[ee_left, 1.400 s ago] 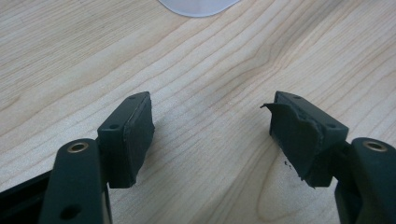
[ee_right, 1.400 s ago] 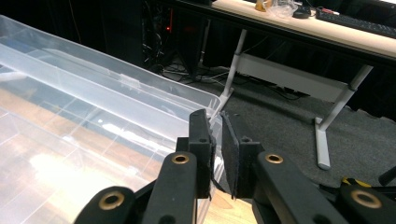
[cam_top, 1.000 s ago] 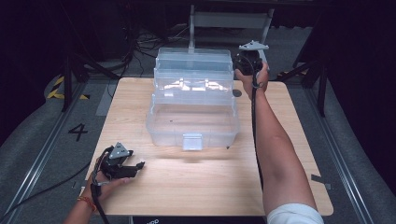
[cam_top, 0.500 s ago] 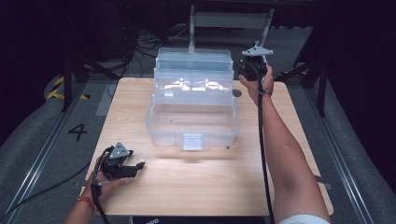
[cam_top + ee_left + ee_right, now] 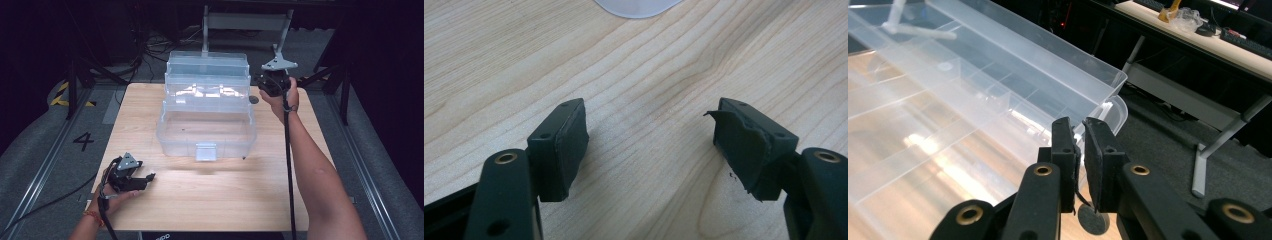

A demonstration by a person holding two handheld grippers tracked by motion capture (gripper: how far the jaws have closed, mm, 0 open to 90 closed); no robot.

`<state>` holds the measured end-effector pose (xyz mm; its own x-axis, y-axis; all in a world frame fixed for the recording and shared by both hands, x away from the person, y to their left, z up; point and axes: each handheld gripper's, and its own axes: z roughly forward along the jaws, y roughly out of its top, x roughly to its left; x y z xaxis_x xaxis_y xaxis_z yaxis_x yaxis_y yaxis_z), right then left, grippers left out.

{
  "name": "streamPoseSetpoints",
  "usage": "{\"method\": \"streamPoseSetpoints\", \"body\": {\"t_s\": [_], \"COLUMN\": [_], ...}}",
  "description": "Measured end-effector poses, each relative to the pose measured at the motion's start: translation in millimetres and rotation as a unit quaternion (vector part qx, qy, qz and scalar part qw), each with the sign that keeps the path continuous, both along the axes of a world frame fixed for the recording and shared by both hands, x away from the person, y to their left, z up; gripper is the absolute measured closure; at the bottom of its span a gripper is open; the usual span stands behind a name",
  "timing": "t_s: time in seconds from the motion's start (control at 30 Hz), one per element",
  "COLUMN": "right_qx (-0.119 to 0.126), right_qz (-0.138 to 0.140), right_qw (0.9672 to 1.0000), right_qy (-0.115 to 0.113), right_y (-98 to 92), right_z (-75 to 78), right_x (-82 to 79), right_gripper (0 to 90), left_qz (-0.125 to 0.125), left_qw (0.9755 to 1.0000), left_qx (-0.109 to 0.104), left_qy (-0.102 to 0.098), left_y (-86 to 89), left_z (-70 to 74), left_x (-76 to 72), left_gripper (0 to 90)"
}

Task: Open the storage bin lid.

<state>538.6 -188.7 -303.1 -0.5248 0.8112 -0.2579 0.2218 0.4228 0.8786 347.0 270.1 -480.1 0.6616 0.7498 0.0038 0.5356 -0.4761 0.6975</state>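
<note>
A clear plastic tiered box (image 5: 207, 107) stands open in the middle of the wooden table (image 5: 210, 200), its trays stepped back and its latch (image 5: 206, 151) at the front. My right gripper (image 5: 263, 86) is at the box's back right corner, held in a hand. In the right gripper view its jaws (image 5: 1082, 145) stand nearly together, just short of the upper tray's corner (image 5: 1113, 107), with nothing visible between them. My left gripper (image 5: 148, 179) rests low at the front left. It is open (image 5: 651, 145) over bare wood.
A small dark disc (image 5: 254, 99) lies on the table under the right gripper, also seen as a disc (image 5: 1093, 219) below the jaws. A pale rounded plastic edge (image 5: 636, 6) shows ahead of the left gripper. Dark floor, cables and a metal stand (image 5: 245, 22) surround the table.
The right gripper has drifted slightly right and back toward the person beside the box's rear corner. The left gripper and the box have not moved.
</note>
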Motion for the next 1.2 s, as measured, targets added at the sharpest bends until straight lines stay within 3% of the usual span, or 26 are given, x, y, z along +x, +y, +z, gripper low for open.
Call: {"method": "streamPoseSetpoints", "body": {"t_s": [0.23,0.8,0.93,1.2], "right_qx": [-0.002,-0.019,-0.033,-0.034], "right_qz": [0.019,0.048,0.057,0.071], "right_qw": [0.9998,0.9986,0.9978,0.9967], "right_qy": [-0.005,0.008,0.010,0.021], "right_y": [-4.7,-24.4,-25.0,-32.7], "right_z": [4.2,-3.8,-7.7,-18.0], "right_x": [-17.9,-54.5,-64.0,-79.5], "right_gripper": [83.6,82.6,81.7,79.1], "left_qz": [0.002,0.003,0.004,0.004], "left_qw": [1.0000,1.0000,1.0000,1.0000], "left_qx": [0.000,-0.001,0.000,0.001], "left_qy": [0.000,0.001,0.000,-0.002], "left_y": [-0.1,-0.3,-0.2,-0.2], "left_z": [0.0,-0.1,0.0,0.0], "left_x": [-0.2,-0.3,-0.3,-0.2], "left_gripper": [30.0,29.8,29.8,29.7]}}
